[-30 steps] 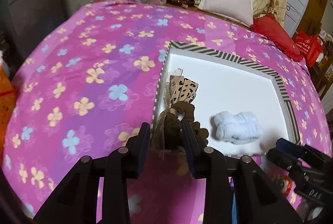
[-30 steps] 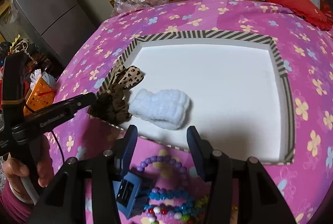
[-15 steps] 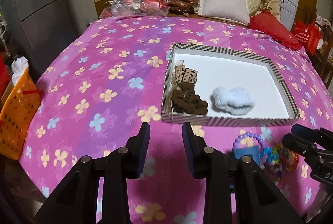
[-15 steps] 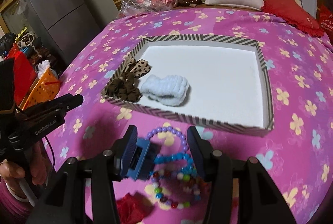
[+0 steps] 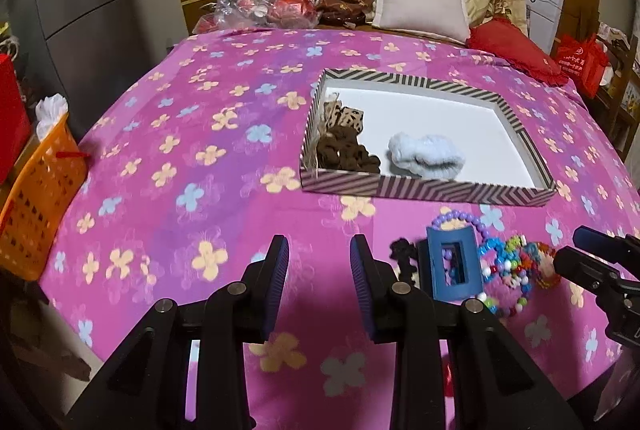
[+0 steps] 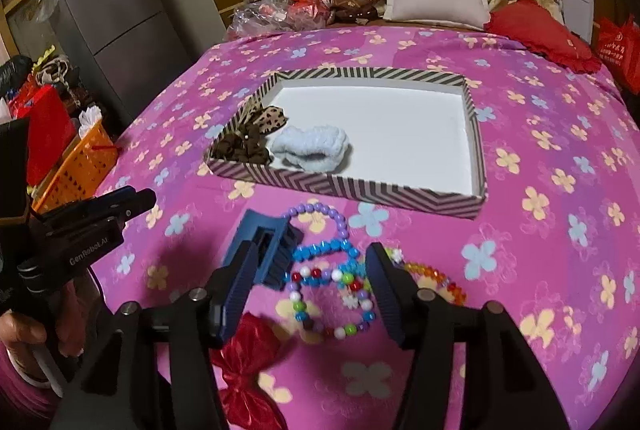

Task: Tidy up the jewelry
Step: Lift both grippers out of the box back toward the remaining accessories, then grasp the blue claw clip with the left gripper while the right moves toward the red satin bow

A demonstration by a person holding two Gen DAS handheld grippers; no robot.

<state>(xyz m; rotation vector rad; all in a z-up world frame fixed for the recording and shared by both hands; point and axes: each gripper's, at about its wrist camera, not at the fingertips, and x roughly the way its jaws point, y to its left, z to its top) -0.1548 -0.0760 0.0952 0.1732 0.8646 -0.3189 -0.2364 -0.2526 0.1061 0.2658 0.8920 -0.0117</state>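
Claws: your left [image 5: 319, 262] and right [image 6: 306, 272] both gape, empty.
Room: box [image 6: 478, 146] bare toward 3 o'clock.
Right view only: red bow [image 6: 244, 362].

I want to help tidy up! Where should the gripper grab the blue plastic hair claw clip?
Probably pinch the blue plastic hair claw clip across its two long flat sides, coming down from above. It lies beside the bead bracelets, its toothed edge against them, so the right gripper, jaws open, should close clear of the beads.

Both wrist cams are looking forward over the striped tray [image 5: 424, 188] [image 6: 344, 186] from its near side; right seemingly sitting closer; both sharing it.
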